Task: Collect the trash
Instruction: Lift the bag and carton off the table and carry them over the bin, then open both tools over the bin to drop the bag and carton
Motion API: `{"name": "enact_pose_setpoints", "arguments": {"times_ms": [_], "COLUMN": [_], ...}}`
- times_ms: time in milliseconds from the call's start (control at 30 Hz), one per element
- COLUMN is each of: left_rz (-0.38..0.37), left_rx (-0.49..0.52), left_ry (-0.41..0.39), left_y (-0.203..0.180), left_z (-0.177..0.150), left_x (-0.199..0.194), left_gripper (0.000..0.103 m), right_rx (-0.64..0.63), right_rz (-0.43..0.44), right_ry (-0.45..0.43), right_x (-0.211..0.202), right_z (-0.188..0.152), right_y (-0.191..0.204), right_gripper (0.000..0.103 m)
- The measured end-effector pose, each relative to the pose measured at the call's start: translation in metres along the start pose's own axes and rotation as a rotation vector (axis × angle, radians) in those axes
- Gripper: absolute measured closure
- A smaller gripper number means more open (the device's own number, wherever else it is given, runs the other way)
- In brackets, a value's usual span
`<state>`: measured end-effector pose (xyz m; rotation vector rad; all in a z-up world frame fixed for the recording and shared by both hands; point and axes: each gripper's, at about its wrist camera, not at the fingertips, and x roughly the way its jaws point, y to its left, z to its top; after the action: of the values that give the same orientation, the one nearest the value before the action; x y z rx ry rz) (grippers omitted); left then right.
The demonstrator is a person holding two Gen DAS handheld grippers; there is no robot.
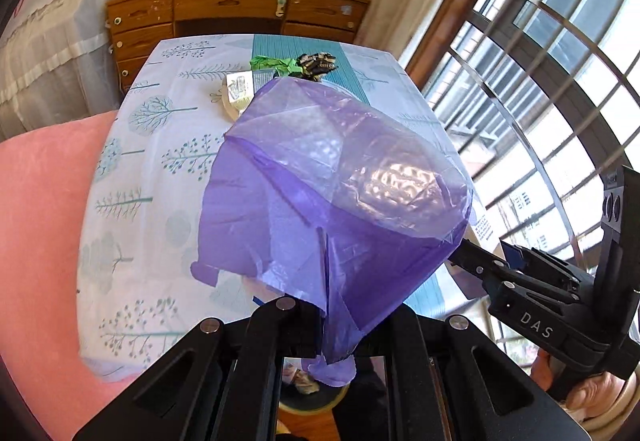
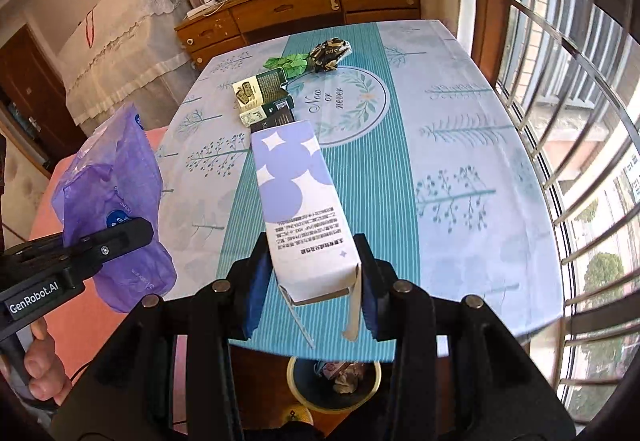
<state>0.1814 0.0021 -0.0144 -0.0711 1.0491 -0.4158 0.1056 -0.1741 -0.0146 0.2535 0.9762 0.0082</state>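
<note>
Left wrist view: the left gripper (image 1: 320, 325) is clenched on a bunched fold of a purple plastic wrapper (image 1: 336, 201), which balloons up and forward from its tips, hiding much of the table (image 1: 132, 177) ahead. The film looks light, limp and slippery, so pinching a gathered fold, as here, seems the surest hold. Beyond it, at the far end of the table, lie a small printed box (image 1: 238, 91), green crumpled paper (image 1: 274, 65) and a dark crumpled wrapper (image 1: 318, 65). Directly beneath the fingers, a bin (image 1: 308, 393) shows with scraps inside.

Right wrist view: the right gripper (image 2: 310, 281) grasps a white and lilac carton (image 2: 298, 201) by its near end, blue pads on its two side faces; the carton juts forward over the table. An end flap hangs open, so I judge it empty, light and easily crushed; a gentle squeeze on the flat sides suits it. Below the gripper the bin (image 2: 298, 381) already holds crumpled trash. To the gripper's left hangs the purple wrapper.
</note>
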Motion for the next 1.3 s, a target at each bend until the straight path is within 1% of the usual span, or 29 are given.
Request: {"name": "enact_pose_setpoints", "arguments": {"times_ms": [100, 267, 400, 500, 533, 633, 733, 900, 1033, 1167, 1300], "left_rz": [-0.013, -0.021, -0.005, 0.016, 0.019, 0.019, 0.027, 0.065, 0.096, 0.114, 0.119], "left_rx": [0.017, 0.039, 0.061, 0.081, 0.081, 0.083, 0.078, 0.063, 0.043, 0.032, 0.048], "left_ry": [0.031, 0.104, 0.148, 0.182, 0.195, 0.238, 0.277, 0.331, 0.374, 0.415, 0.429], "left_y": [0.007, 0.009, 0.007, 0.005, 0.003, -0.002, -0.003, 0.010, 0.025, 0.043, 0.057], "left_z": [-0.035, -0.093, -0.135, -0.164, -0.167, -0.196, -0.224, -0.278, -0.316, -0.343, -0.364], "left_x": [-0.015, -0.024, -0.018, -0.004, 0.004, 0.024, 0.054, 0.116, 0.168, 0.218, 0.257], "left_gripper": [0.095, 0.095, 0.095, 0.095, 0.095, 0.095, 0.095, 0.095, 0.095, 0.095, 0.095], "right_rx": [0.040, 0.083, 0.124, 0.152, 0.161, 0.188, 0.201, 0.230, 0.237, 0.224, 0.218], "right_rz": [-0.012, -0.034, -0.050, -0.060, -0.064, -0.070, -0.077, -0.078, -0.072, -0.078, -0.093], "right_ry": [0.013, 0.080, 0.138, 0.173, 0.187, 0.234, 0.285, 0.363, 0.404, 0.433, 0.459], "right_x": [-0.019, -0.034, -0.032, -0.022, -0.017, 0.006, 0.038, 0.105, 0.156, 0.204, 0.247], "right_z": [-0.040, -0.097, -0.137, -0.164, -0.173, -0.199, -0.231, -0.283, -0.317, -0.345, -0.368], "right_y": [0.011, 0.016, 0.009, 0.000, -0.003, -0.017, -0.031, -0.055, -0.068, -0.078, -0.089], "right_gripper": [0.067, 0.067, 0.067, 0.067, 0.067, 0.067, 0.067, 0.067, 0.067, 0.067, 0.066]}}
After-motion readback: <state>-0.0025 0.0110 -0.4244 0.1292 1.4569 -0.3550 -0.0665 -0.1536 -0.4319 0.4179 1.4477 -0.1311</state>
